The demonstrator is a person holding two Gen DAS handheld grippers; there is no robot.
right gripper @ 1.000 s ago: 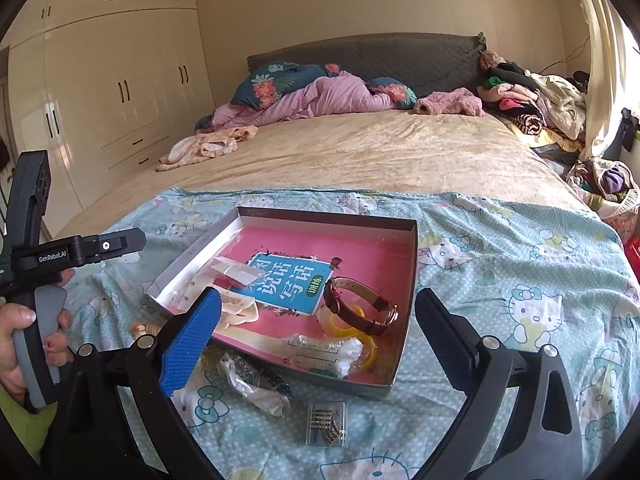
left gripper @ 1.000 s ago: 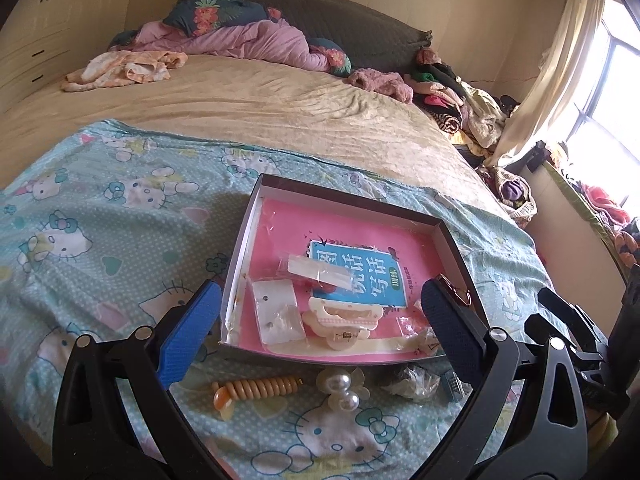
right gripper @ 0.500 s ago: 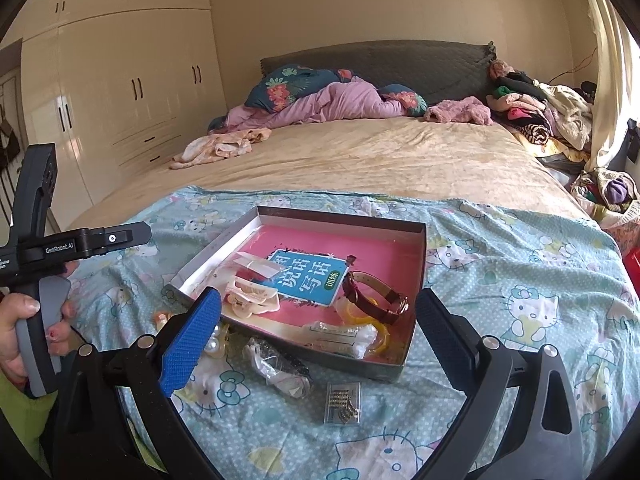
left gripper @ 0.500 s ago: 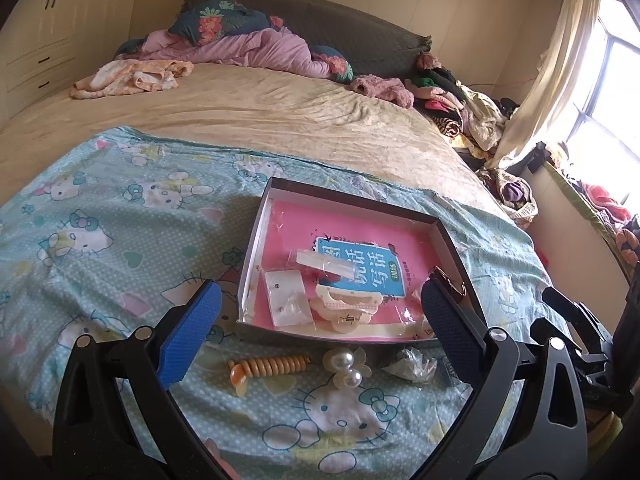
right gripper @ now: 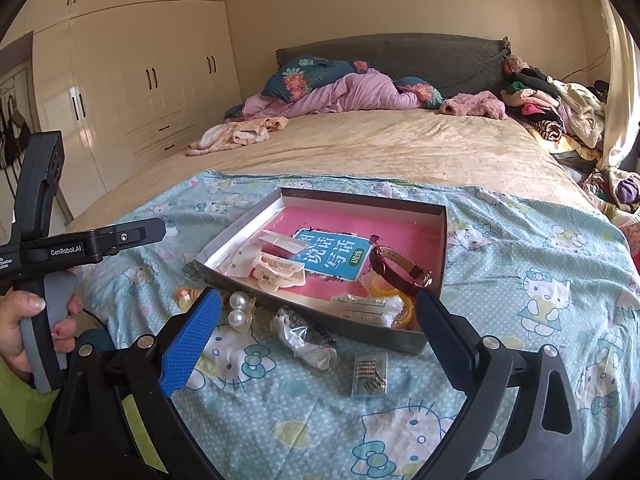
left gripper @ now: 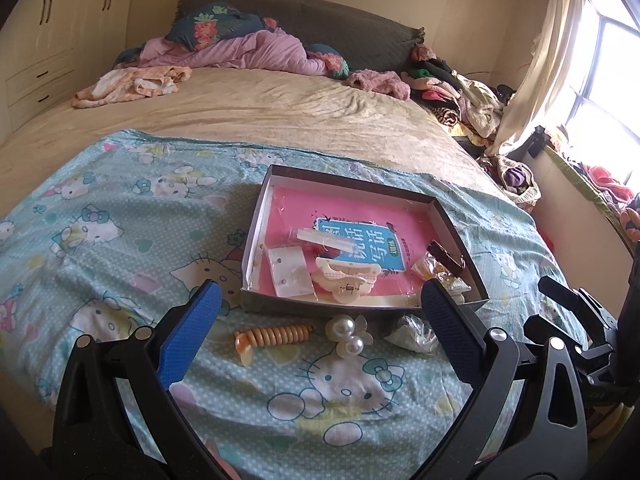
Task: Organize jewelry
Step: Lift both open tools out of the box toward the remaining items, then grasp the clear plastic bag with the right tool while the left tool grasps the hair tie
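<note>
Left gripper [left gripper: 320, 332]: jaws spread wide with nothing between them, above the bedspread in front of the box.
Right gripper [right gripper: 318, 334]: likewise wide apart and empty, low over the sheet near the box's front wall.
Left hand [right gripper: 24, 332]: wraps the grey handle of the left gripper, at the left edge of the right wrist view.
Box [left gripper: 448, 216]: shallow, open, pink-lined, resting on the patterned bedspread [left gripper: 120, 240].
Inside the box: a cream hair claw clip [left gripper: 346, 276], a white earring card [left gripper: 290, 272], a dark red strap watch [right gripper: 400, 274] lying over a yellow bangle [right gripper: 378, 282], and a small clear bag [right gripper: 368, 308] at the front wall.
Outside the box (all just before its front wall): an orange spiral hair tie [left gripper: 272, 336], a pearl clip [left gripper: 348, 336], a crumpled plastic bag [right gripper: 306, 336], and a small clear packet of beads [right gripper: 370, 374].
Pearl clip and hair tie: lying between the left gripper's fingers in its view, untouched.
</note>
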